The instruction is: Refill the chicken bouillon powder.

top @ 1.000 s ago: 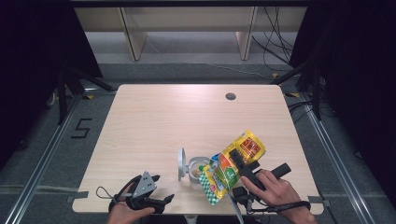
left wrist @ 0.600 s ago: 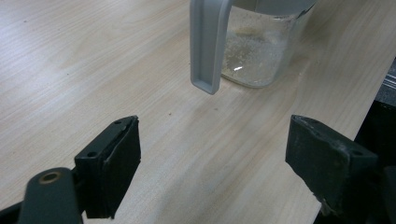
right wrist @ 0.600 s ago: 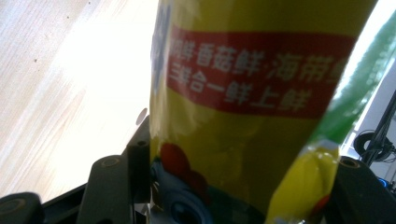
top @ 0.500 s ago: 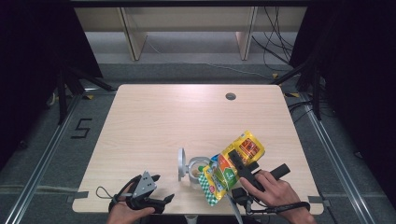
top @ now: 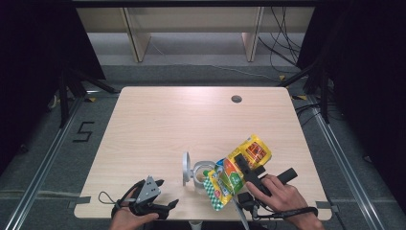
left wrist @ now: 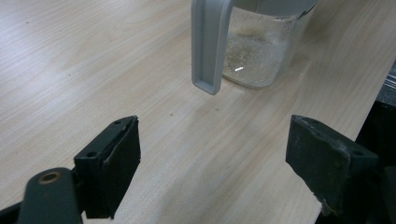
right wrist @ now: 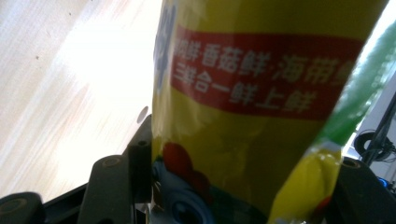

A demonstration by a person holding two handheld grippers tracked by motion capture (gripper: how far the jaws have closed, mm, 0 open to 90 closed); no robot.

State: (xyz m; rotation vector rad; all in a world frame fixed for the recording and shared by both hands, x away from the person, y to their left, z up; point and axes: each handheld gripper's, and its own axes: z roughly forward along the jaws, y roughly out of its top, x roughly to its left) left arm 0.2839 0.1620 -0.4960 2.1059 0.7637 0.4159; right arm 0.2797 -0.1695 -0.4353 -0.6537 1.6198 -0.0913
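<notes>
Wood table (top: 158,124) w/ cable hole (top: 236,99); floor marked "5" (top: 84,132).

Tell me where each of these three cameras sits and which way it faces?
High view: above the table's near edge, looking forward and down; both hands, left gripper, right gripper.
Left gripper view: between open jaws, facing the clear container.
Right gripper view: jaws clamp the yellow seasoning bag.
Shared: high and left gripper views show the container.

A pale wooden table (top: 158,124) with a small round hole (top: 236,99) near its far edge is seen. A clear jug (top: 201,173) with a grey handle is stood on it near the front edge, some pale grains being held inside.
</notes>
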